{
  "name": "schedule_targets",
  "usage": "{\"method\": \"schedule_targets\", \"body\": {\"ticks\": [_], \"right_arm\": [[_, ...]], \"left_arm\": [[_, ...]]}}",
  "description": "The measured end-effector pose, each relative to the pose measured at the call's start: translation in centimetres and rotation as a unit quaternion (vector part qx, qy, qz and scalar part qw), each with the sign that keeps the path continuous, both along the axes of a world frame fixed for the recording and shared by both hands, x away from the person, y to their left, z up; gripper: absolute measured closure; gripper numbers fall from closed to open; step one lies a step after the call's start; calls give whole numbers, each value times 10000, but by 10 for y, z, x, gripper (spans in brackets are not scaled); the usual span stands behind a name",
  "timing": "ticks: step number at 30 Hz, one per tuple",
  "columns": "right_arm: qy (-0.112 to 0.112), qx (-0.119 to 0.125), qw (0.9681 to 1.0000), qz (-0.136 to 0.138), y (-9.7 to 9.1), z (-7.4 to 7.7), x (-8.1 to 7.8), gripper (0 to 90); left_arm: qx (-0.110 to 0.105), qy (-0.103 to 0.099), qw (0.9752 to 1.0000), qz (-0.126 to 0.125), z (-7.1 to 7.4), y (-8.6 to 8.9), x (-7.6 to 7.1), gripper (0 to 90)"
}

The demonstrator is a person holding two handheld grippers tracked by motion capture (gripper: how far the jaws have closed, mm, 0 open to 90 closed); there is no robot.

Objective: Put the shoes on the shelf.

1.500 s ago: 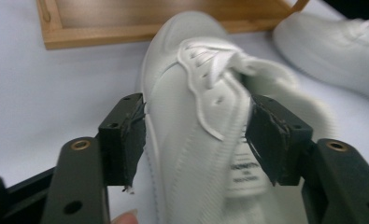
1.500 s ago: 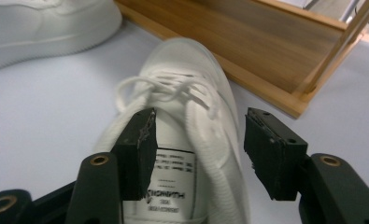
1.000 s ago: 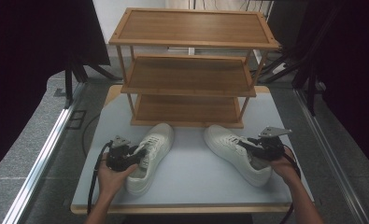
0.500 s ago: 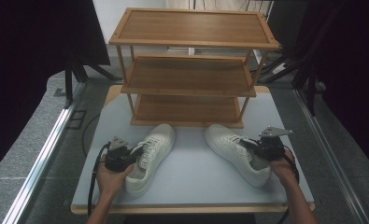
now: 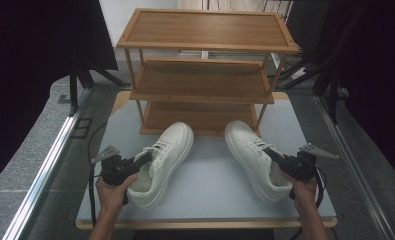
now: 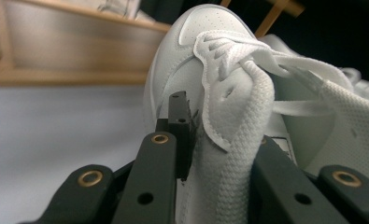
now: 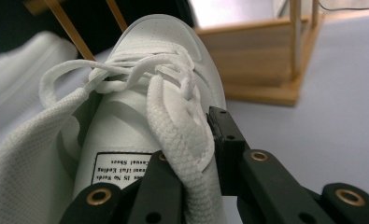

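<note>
Two white lace-up sneakers lie on the pale table, toes toward the wooden rack. My left gripper is shut on the left shoe. In the left gripper view the left gripper pinches the left shoe by its padded collar, one jaw outside and one inside. My right gripper is likewise shut on the right shoe. In the right gripper view the right gripper clamps the right shoe by its collar wall beside the tongue label. Both pairs of jaws have just closed on these collars.
A three-shelf wooden rack stands at the back of the table with bare shelves; its lowest shelf sits just beyond the shoes' toes. Dark curtains flank the table, and cables trail from both grippers.
Both grippers have closed on the shoe collars. Both shoes have slid a little forward toward the rack, along with the hands.
</note>
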State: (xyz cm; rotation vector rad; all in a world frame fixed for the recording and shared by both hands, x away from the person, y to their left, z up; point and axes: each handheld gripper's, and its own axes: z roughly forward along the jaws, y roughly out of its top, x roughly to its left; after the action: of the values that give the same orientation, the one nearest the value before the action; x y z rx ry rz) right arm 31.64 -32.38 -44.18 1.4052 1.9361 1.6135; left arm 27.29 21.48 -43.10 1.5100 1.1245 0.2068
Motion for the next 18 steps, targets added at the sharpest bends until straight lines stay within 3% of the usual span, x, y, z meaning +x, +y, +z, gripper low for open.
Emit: {"method": "schedule_targets", "body": {"ticks": [3, 7, 12, 18], "right_arm": [[-24, 550, 9985, 37, -2, 3, -4, 827], [-117, 1001, 9949, -50, -3, 13, -9, 827], [-295, 1216, 9921, -40, 0, 30, -13, 827], [-443, 1355, 9895, -251, 4, 59, -14, 827]], "left_arm": [[-336, -79, 9994, -24, 7, 2, -3, 811], [-628, -185, 9979, -11, 19, 1, -5, 811], [-818, -313, 9962, 7, 36, -4, -1, 811], [-778, -443, 9960, 43, 57, -12, 6, 810]]}}
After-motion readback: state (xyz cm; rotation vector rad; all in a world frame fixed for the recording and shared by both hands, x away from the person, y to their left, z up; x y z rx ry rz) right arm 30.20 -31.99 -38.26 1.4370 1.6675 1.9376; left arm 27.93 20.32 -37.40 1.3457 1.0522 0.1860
